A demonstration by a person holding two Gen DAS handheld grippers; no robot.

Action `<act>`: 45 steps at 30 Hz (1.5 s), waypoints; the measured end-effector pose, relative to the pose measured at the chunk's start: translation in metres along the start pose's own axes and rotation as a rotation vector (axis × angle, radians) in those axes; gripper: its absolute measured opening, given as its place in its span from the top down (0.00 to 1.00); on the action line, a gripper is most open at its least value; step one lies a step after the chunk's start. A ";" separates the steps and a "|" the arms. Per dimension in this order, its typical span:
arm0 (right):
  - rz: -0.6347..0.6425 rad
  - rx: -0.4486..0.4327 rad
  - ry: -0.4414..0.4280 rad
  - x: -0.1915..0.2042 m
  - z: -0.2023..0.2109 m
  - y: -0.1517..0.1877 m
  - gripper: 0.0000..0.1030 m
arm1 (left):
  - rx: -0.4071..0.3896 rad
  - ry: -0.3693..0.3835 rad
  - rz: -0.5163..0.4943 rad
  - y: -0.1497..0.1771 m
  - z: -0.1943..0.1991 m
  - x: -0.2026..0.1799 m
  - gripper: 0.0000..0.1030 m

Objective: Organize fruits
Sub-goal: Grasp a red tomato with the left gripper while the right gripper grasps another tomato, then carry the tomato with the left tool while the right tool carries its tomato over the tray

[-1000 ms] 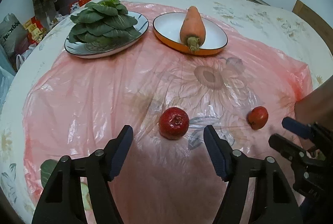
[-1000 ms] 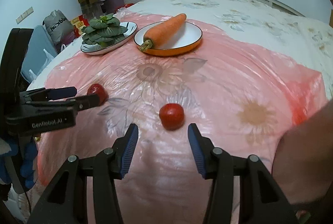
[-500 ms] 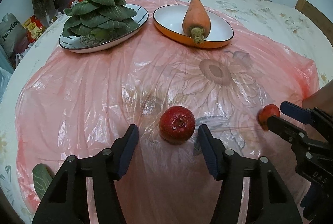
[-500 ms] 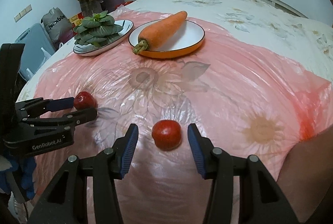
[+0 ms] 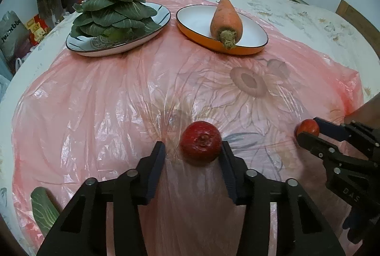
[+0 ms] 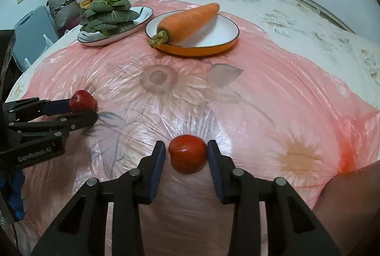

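Downward-tilted, both grippers (image 5: 192,156) (image 6: 186,157) closing around fruits (image 5: 200,142) (image 6: 187,152)

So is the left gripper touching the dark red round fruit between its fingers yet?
Touching on one side: in the left wrist view the closing left gripper has one finger against the dark red round fruit; the other stands clear.

Red fruits (image 5: 200,142), orange carrot (image 5: 225,18), green leaves (image 5: 114,11), orange-rimmed white plate (image 5: 201,36), pink sheet (image 5: 95,101) over floral-print bed (image 5: 296,11)
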State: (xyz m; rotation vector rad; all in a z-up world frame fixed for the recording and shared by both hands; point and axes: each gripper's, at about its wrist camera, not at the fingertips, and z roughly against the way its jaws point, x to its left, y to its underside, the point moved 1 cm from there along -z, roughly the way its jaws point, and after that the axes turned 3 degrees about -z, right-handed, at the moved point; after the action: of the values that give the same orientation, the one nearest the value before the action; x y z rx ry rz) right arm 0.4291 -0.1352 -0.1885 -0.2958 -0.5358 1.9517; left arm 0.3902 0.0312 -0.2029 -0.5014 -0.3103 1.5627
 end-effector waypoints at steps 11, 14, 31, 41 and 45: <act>-0.143 -0.019 -0.119 -0.022 0.008 0.005 0.69 | -0.034 0.029 -0.005 -0.001 0.013 0.003 0.73; -0.177 -0.034 -0.136 -0.026 0.014 0.006 0.69 | -0.045 0.035 -0.003 -0.001 0.019 0.004 0.73; -0.182 -0.067 -0.167 -0.001 0.062 0.033 0.69 | -0.069 0.020 -0.046 0.012 0.056 -0.010 0.73; -0.225 -0.062 -0.137 -0.001 0.089 0.069 0.69 | -0.046 -0.007 -0.131 0.032 0.070 -0.044 0.73; -0.254 -0.067 -0.121 -0.006 0.100 0.082 0.69 | -0.040 0.003 -0.165 0.039 0.075 -0.061 0.73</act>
State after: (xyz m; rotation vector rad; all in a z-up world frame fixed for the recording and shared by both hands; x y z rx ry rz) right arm 0.3231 -0.1933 -0.1420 -0.1441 -0.6840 1.7143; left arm 0.3195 -0.0241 -0.1495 -0.4964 -0.3719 1.3979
